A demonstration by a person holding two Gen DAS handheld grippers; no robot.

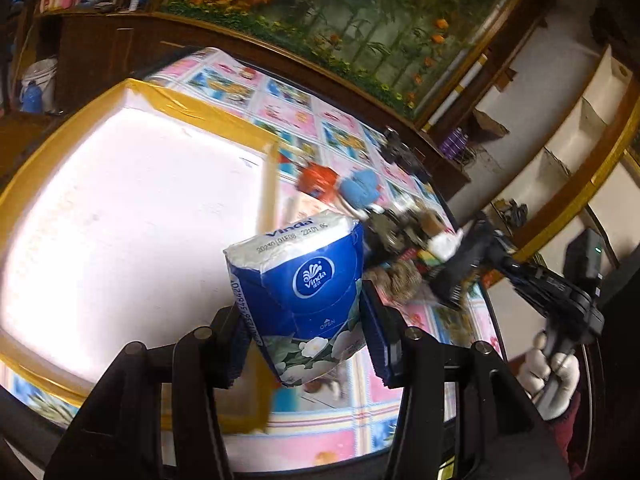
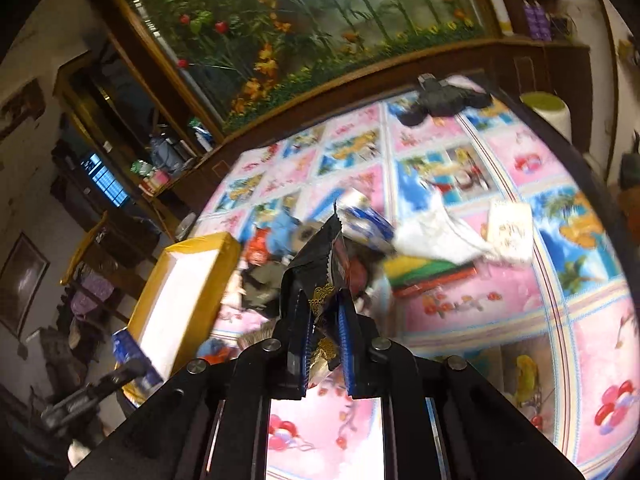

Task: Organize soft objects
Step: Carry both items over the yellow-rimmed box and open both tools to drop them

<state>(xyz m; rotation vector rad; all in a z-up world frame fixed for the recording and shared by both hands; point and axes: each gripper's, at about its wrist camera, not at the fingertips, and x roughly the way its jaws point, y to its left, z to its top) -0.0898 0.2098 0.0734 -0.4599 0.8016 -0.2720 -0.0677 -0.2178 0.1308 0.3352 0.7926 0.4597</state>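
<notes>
Gripped tissue pack (image 1: 296,300) fills left gripper (image 1: 304,320); only the right view shows right gripper (image 2: 324,312) clamping a black packet (image 2: 316,264).

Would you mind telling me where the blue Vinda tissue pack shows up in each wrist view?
Left wrist: blue Vinda tissue pack at lower centre, clamped in the left gripper.
Right wrist: its blue corner at the lower left edge, beside the tray.
Shared landmark: the yellow-taped white tray.
</notes>
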